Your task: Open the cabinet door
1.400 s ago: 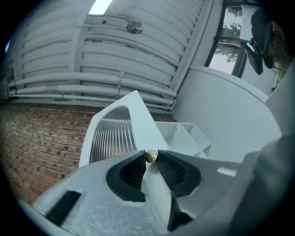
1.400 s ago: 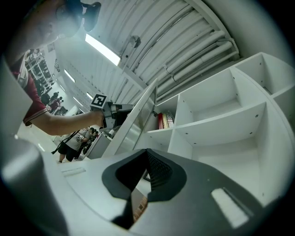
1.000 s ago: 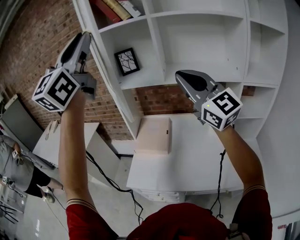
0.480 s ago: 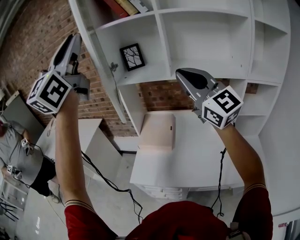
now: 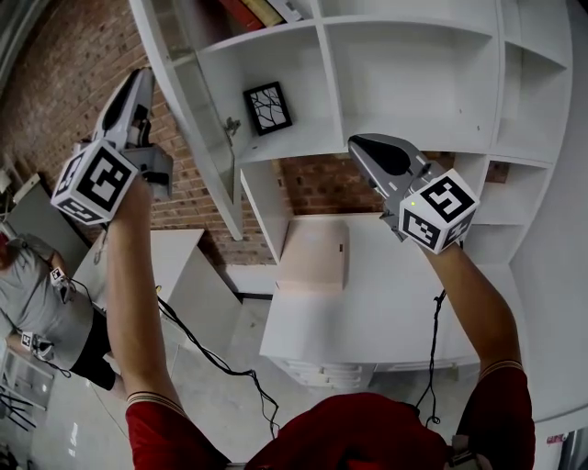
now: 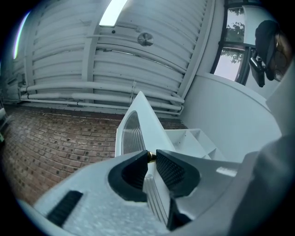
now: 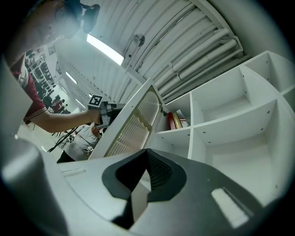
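Door (image 5: 204,138) swung wider, left gripper (image 6: 149,161) pinching knob (image 6: 150,156)

A beige box (image 5: 314,260) lies on the white bench (image 5: 395,317); above the bench stand a framed picture (image 5: 267,108) and, higher still, books (image 5: 253,11)

The head view looks from behind the raised arms, well back, onto the left gripper (image 5: 140,79), the right gripper (image 5: 356,144), the door (image 5: 197,119) and the shelves (image 5: 413,92). The left gripper view sits hard against the door (image 6: 138,122), facing the brick wall (image 6: 50,143) and the ceiling (image 6: 92,55). The right gripper view, set farther back, faces the shelves (image 7: 230,115) and the door (image 7: 133,122), both shared with the head view.
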`<state>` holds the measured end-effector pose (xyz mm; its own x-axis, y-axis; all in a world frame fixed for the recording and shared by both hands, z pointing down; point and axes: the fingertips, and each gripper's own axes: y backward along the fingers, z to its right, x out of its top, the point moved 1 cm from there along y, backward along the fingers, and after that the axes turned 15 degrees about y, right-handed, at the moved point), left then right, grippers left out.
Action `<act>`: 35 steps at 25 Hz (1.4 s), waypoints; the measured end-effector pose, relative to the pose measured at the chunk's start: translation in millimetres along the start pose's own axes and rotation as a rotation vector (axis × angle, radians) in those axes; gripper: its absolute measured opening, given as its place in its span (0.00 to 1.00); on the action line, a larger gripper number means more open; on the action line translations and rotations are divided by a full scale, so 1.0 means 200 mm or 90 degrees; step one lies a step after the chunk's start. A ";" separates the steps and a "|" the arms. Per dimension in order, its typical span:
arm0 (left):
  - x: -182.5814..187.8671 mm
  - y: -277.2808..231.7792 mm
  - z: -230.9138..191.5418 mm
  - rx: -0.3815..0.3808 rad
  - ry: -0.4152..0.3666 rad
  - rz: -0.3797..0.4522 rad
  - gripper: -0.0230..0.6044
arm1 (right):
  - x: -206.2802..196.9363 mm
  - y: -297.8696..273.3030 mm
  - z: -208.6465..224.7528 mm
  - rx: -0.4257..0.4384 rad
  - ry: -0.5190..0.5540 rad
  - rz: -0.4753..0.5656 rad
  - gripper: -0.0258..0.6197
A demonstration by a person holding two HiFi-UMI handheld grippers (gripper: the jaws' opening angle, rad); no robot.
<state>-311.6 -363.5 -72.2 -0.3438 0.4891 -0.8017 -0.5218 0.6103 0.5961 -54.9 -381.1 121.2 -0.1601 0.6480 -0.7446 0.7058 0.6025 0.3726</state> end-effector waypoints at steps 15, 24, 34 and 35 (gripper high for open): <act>0.14 0.23 -0.28 0.052 0.021 0.018 0.12 | 0.08 -0.09 -0.19 0.009 0.006 -0.006 0.06; 0.12 0.24 -0.47 0.108 0.002 0.001 0.06 | 0.04 -0.11 -0.21 0.009 0.005 -0.016 0.06; 0.06 0.33 -0.46 0.119 -0.023 -0.002 0.05 | 0.01 -0.11 -0.21 0.004 0.002 -0.029 0.06; 0.06 0.36 -0.45 0.120 -0.026 0.001 0.05 | 0.01 -0.11 -0.21 0.004 0.000 -0.030 0.06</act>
<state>-423.6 -370.5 -43.5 -0.3107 0.5131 -0.8002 -0.3642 0.7133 0.5988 -100.6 -373.9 134.8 -0.1930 0.6196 -0.7608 0.7015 0.6293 0.3345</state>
